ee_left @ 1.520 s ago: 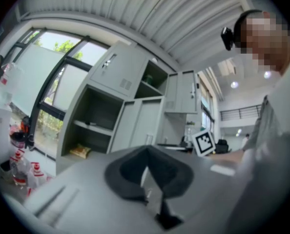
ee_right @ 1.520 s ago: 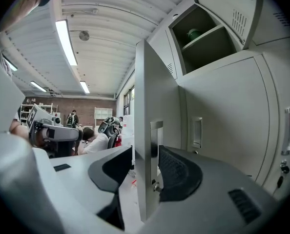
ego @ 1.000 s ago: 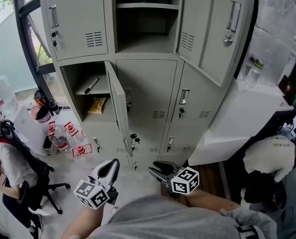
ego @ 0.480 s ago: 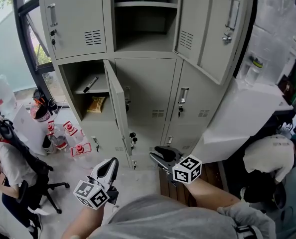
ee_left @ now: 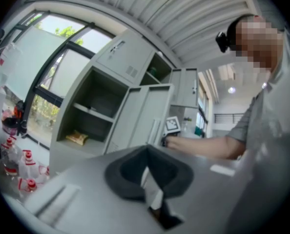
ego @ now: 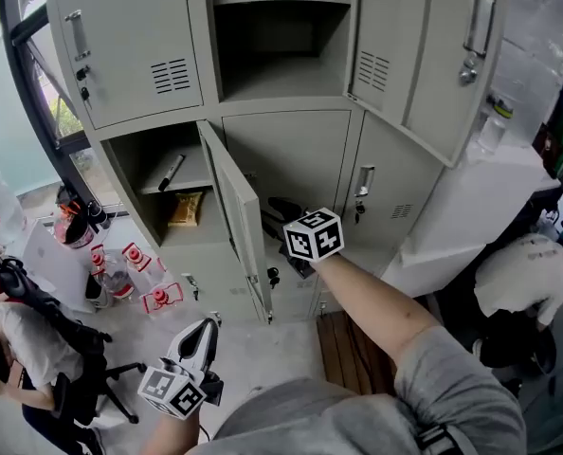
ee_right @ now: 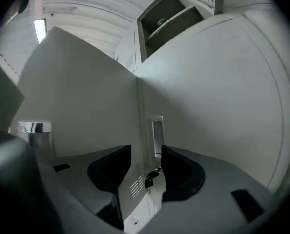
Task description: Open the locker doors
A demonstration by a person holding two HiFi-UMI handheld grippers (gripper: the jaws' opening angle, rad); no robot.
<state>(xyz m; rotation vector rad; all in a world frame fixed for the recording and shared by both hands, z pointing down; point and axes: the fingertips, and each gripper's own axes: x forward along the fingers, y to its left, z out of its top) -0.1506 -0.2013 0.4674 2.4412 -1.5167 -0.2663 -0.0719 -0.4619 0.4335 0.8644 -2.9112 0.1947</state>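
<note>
The right tool (ego: 283, 209) is reaching out level toward the closed middle door (ego: 286, 154) of the lockers. Its jaws are standing apart and have just been widening, so the door's handle (ee_right: 156, 136) is lining up in the gap, probably for a pull, though nothing is gripped yet. A second ago it was hanging low beside the left tool (ego: 204, 335), which is idling below, jaws together and empty. Two compartments are already standing open.

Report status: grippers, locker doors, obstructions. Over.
Left gripper shut, empty. Right gripper jaws just opening, nothing gripped; closed door's handle ahead. Open door close beside it.
</note>
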